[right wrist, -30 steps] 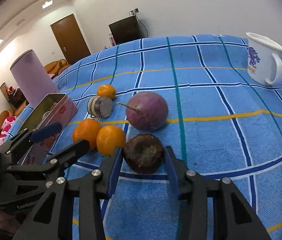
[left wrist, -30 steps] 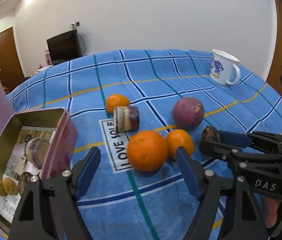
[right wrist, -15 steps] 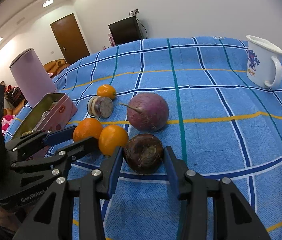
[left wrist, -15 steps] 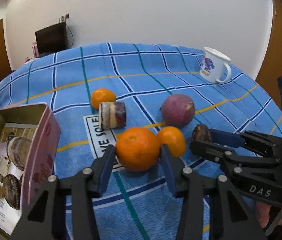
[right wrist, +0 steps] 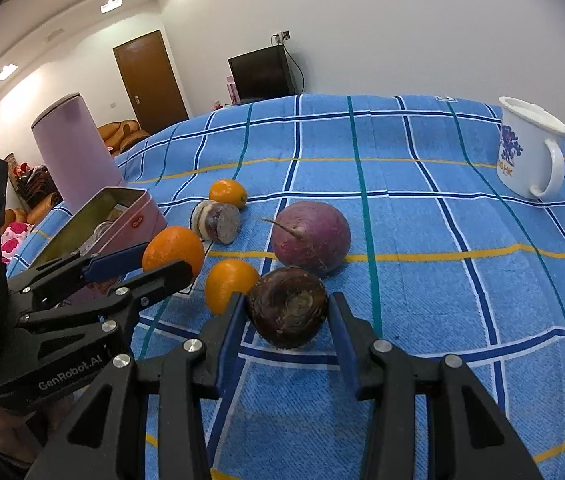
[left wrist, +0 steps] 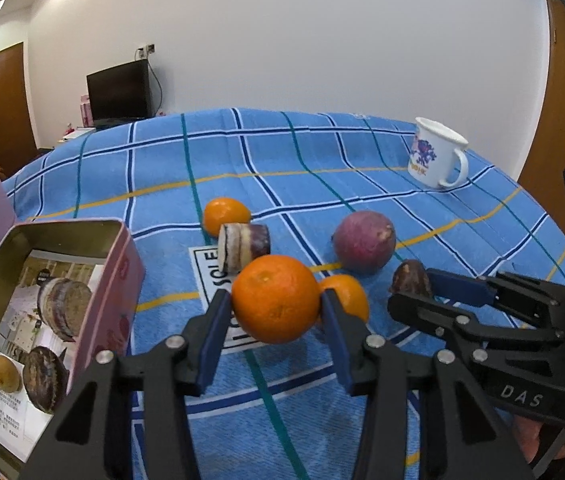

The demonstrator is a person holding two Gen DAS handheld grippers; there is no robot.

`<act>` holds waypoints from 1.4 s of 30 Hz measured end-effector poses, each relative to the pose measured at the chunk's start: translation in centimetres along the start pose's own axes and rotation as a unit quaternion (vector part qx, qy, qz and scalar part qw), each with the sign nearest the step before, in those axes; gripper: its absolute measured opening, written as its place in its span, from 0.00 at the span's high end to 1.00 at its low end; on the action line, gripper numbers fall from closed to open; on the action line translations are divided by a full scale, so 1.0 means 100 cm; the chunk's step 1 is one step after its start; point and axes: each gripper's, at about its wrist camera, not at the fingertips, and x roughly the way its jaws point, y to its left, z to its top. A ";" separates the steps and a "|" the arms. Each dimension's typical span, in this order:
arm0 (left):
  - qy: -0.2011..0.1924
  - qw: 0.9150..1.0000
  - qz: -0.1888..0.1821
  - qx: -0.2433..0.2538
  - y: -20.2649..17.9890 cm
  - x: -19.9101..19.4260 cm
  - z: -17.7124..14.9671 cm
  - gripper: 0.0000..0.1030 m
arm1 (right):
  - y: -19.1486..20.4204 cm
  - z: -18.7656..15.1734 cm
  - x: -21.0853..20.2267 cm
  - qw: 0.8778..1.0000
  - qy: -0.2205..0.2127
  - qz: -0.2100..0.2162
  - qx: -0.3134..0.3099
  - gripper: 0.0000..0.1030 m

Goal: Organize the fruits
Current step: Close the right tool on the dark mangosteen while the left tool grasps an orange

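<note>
Pinching a large, dimpled round orange (left wrist: 275, 298) between its blue pads, the left claw (left wrist: 274, 322) grips it above the blue checked bed cover (left wrist: 322, 152). Alongside, the right claw (right wrist: 287, 322) clamps a dark brown wrinkled round fruit (right wrist: 288, 306). Beyond lies a smooth purple turnip-shaped root (right wrist: 310, 238).
</note>
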 end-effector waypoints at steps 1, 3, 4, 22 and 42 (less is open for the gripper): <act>-0.002 1.000 0.001 0.000 0.000 -0.001 0.000 0.54 | 0.000 0.000 0.000 1.000 -0.001 0.001 0.000 0.57; -0.006 1.000 0.001 -0.001 0.001 -0.002 0.000 0.54 | 0.001 0.000 -0.002 1.000 -0.005 0.003 -0.001 0.57; -0.009 1.000 0.002 -0.002 0.001 -0.004 -0.001 0.54 | 0.001 0.000 -0.003 1.000 -0.008 0.002 -0.002 0.57; -0.058 0.998 0.021 0.000 0.000 -0.021 -0.002 0.54 | 0.010 -0.002 -0.018 0.998 -0.048 0.003 -0.029 0.57; -0.101 0.994 0.039 0.006 -0.004 -0.038 -0.007 0.54 | 0.015 -0.006 -0.029 0.996 -0.078 0.007 -0.045 0.57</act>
